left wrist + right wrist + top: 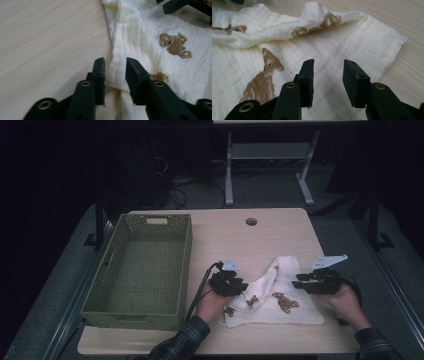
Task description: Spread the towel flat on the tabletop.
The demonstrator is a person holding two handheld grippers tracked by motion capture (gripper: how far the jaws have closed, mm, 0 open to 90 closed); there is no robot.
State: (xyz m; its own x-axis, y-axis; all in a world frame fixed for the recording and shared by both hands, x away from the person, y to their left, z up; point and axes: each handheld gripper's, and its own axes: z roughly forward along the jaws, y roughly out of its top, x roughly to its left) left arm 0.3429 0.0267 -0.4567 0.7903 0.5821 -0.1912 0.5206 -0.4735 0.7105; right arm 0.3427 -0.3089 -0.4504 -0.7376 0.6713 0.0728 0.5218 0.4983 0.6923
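Pale wood worktop [270, 232] carries a green woven basket [142, 270] at its left and a crumpled cream cloth [280, 295] near the front edge, with bare wood beyond it. Left claw [115, 66], jaws apart, straddles a raised fold at the cloth's left edge. Right claw [328, 68] hangs open over the cloth's right side, near its corner.

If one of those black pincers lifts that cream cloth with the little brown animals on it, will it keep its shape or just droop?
The cloth would probably droop: it already lies rumpled, with a soft raised fold. It looks thin and gauzy, so likely light for its spread. Its crinkled weave suggests it will not slip easily from the left gripper, whose jaws straddle its edge.
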